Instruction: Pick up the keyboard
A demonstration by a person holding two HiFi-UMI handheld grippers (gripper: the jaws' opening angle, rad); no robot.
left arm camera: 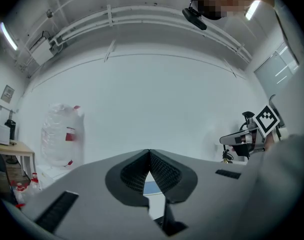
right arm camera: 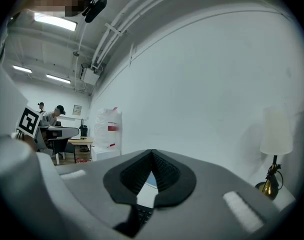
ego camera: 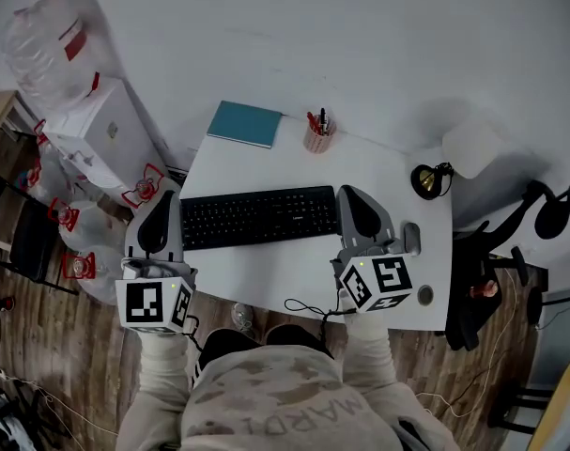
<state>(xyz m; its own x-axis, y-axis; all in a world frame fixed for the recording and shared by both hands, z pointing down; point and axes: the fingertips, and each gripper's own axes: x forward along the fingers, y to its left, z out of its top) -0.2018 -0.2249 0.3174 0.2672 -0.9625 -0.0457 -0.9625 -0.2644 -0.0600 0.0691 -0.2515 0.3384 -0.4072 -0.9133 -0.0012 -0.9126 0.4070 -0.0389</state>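
A black keyboard (ego camera: pixel 259 216) lies across the middle of the white desk (ego camera: pixel 266 271) in the head view. My left gripper (ego camera: pixel 160 203) hangs just off the keyboard's left end, over the desk's left edge, jaws shut and empty. My right gripper (ego camera: pixel 350 194) sits at the keyboard's right end, jaws shut with nothing between them. In the left gripper view the gripper (left arm camera: pixel 149 154) has its tips met, and a strip of desk shows below. In the right gripper view the gripper (right arm camera: pixel 152 153) is closed too, with keyboard keys (right arm camera: pixel 141 215) showing beneath the pads.
A teal notebook (ego camera: pixel 244 123) and a pen cup (ego camera: pixel 317 136) stand at the desk's back. A brass lamp (ego camera: pixel 431 178) and a mouse (ego camera: pixel 411 238) are at the right. White bags (ego camera: pixel 54 36) and a white cabinet (ego camera: pixel 101 139) crowd the left; a black chair (ego camera: pixel 505 233) is at the right.
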